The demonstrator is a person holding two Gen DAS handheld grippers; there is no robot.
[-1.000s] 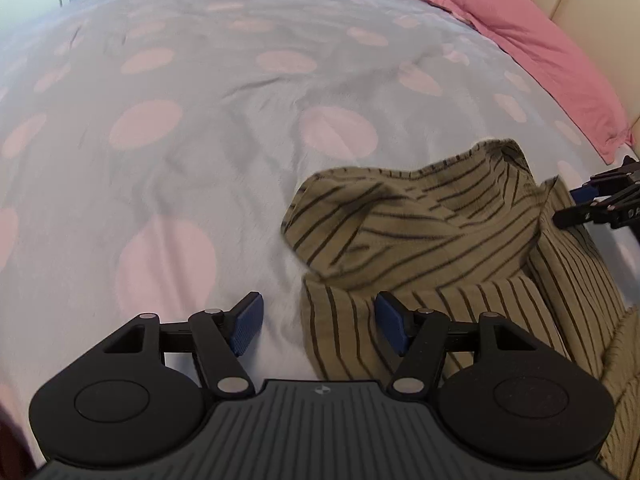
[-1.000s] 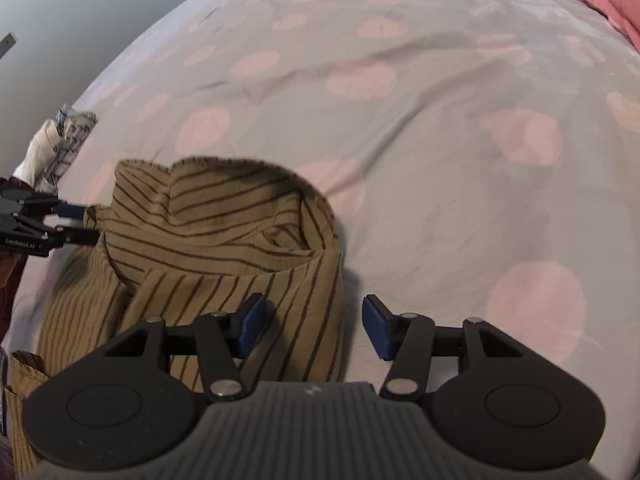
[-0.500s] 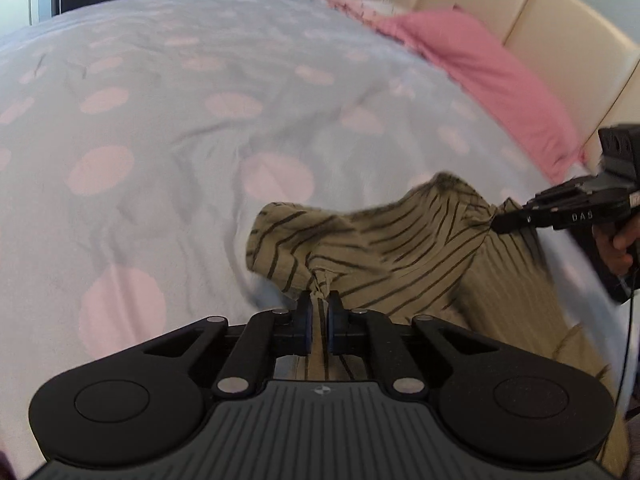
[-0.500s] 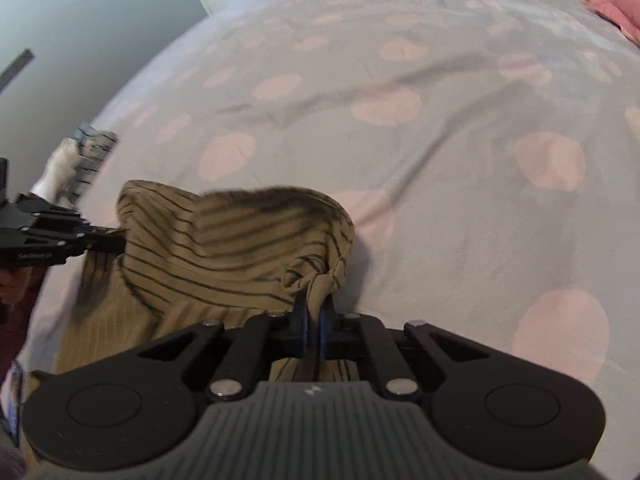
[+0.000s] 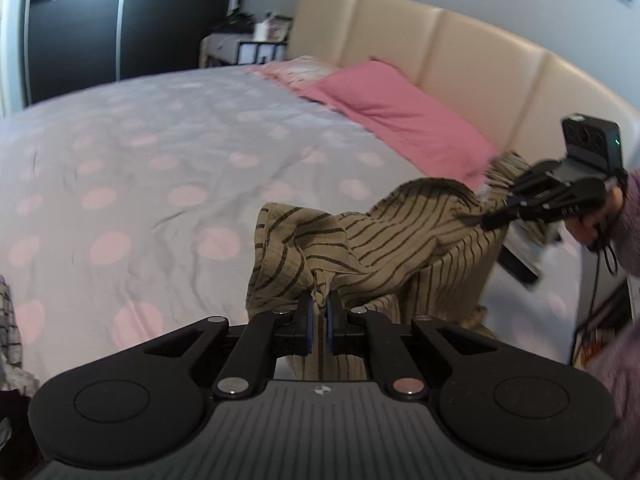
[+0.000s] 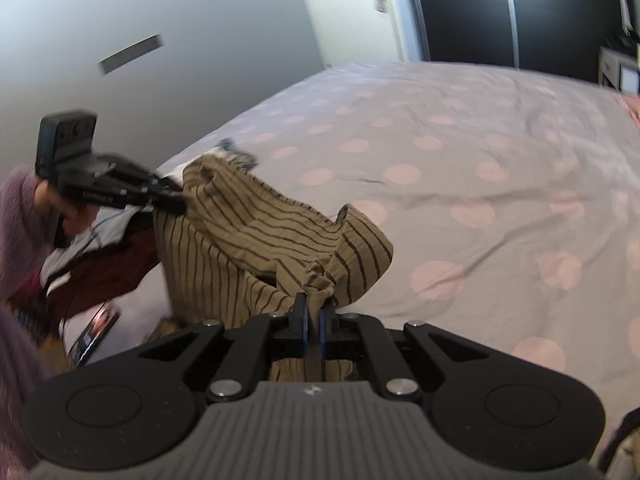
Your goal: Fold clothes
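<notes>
While the striped garment [image 5: 400, 236] hangs between them, both grippers' jaws pinch its fabric.

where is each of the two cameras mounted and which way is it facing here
Left wrist view: sits on the left gripper, facing across the grey bedspread with pink dots toward the beige padded headboard and pink pillow; the person's right hand shows at right.
Right wrist view: sits on the right gripper, facing across the bed toward the dark wardrobe doors; the left hand and purple sleeve show at left.
Shared: the tan striped garment, pinched by both grippers, and the bedspread.
</notes>
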